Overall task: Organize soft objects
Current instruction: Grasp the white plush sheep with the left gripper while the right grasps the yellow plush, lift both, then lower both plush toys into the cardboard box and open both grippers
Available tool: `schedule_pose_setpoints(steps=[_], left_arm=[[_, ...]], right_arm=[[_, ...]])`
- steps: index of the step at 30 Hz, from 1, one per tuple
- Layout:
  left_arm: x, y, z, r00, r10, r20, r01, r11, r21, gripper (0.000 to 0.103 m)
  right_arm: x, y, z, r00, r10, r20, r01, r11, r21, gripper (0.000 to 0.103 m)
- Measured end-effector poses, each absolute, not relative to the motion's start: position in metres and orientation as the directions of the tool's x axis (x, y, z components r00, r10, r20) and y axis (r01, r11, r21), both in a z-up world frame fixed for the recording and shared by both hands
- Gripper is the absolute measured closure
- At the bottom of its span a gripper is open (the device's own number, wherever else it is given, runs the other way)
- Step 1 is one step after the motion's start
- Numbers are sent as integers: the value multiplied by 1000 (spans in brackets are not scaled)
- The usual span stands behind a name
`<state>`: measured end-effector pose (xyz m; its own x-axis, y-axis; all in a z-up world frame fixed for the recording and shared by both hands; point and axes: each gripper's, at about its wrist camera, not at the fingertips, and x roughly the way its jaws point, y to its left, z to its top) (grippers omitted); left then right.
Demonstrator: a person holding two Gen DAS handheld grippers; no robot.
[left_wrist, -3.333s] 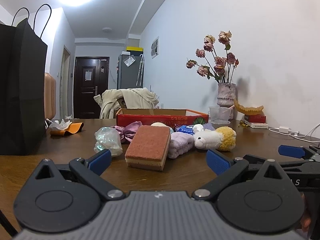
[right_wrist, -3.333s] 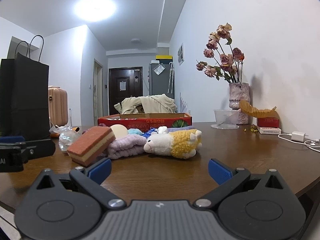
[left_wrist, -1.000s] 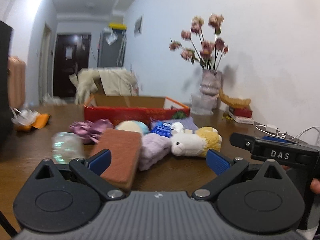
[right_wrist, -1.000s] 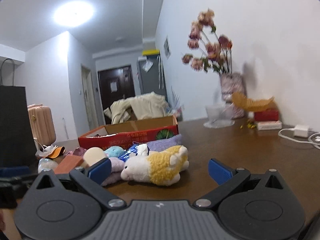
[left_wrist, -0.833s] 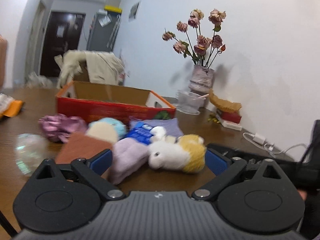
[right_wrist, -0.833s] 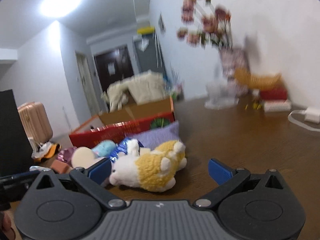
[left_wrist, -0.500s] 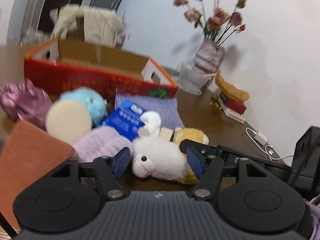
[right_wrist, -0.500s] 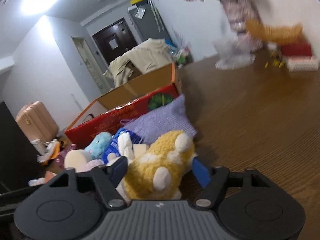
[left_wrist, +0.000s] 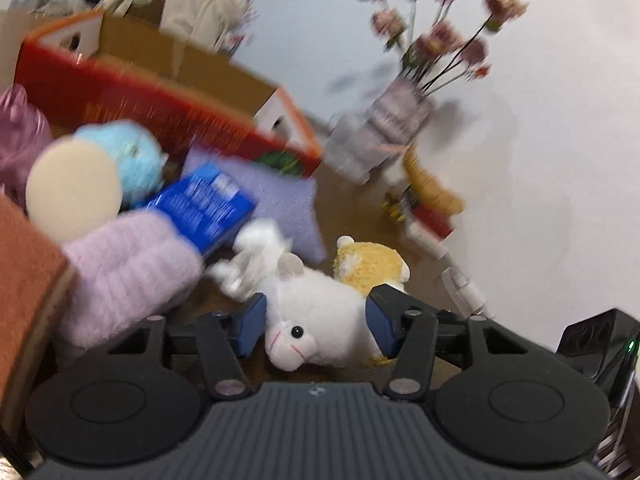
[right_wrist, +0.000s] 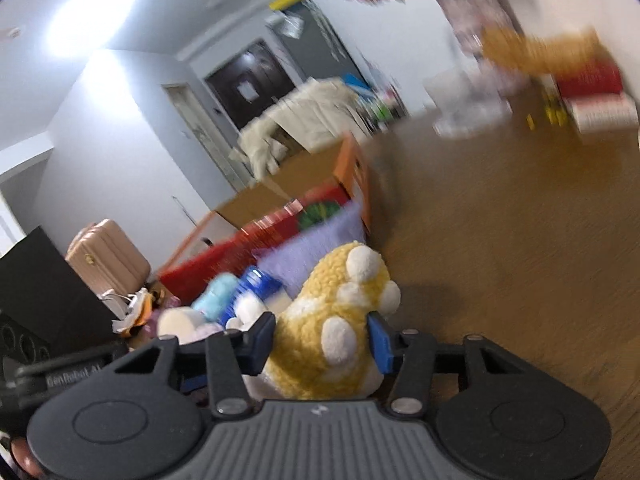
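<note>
Plush toy: we see a soft white-and-yellow sheep (left_wrist: 316, 316) lying on the brown wooden counter (right_wrist: 520, 220), white head toward the left wrist camera, yellow woolly body (right_wrist: 328, 340) toward the right one.
Left gripper: our left gripper (left_wrist: 314, 322) has its blue pads either side of the sheep's white head; the jaws are closing, and both pads look to be touching the fur.
Right gripper: our right gripper (right_wrist: 322, 340) straddles the yellow body; jaws closing, pads pressed against the wool on both sides.
Nearby pile: beside the sheep's head we note a fluffy lilac knitted cloth (left_wrist: 128, 268), a blue printed packet (left_wrist: 204, 204) resting on it, a round cream sponge puff (left_wrist: 72, 188) and a pale blue fuzzy ball (left_wrist: 132, 156) behind.
Flat cloth: a lavender woven cloth (left_wrist: 280, 204) lies under the packet's far edge, just behind the sheep.
Box: an open red cardboard box (left_wrist: 160, 96) stands behind the pile.
Edge: a rust-brown sponge block (left_wrist: 24, 272) fills the left margin.
Focus: both views are motion-blurred.
</note>
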<state>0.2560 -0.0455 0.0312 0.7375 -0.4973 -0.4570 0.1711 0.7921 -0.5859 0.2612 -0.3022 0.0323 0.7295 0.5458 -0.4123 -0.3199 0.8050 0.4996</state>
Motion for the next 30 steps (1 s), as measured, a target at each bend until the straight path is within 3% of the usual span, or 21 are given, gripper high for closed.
schedule_pose_setpoints(steps=[3,9,17,20,22,24,27,30], left_arm=[[255,-39,61,784,-487,-386,218,798,-562,48],[327,-6,104,837,-429,-340,190,811,-554,47],[446,37,69,796,-381,-470,15,789,-614,51],[463,35,53,761,-399,-511,9,795,-607,53],[457,32,50,774,-402,-489,25,791,-611,53],[453,33,51,773,-415,-479,33,782,-623,51],[437,36,64,792,-385,-474,36,805,-592,51],[409,43,90,819,-359,-449,62,831,-552,43]], right_arm=[[266,-300,63,750,565,-344,-378,793,478,54],[351,-267,110,735,619,-278,-473,761,443,54],[481,-216,94,649,605,-463,-436,793,426,54],[490,-202,84,670,527,-522,-407,850,335,53],[482,-191,75,697,445,-562,-379,895,238,53],[472,-182,73,737,374,-563,-368,921,131,58],[456,-182,82,773,339,-537,-351,933,83,56],[440,-188,104,819,307,-484,-326,944,47,53]])
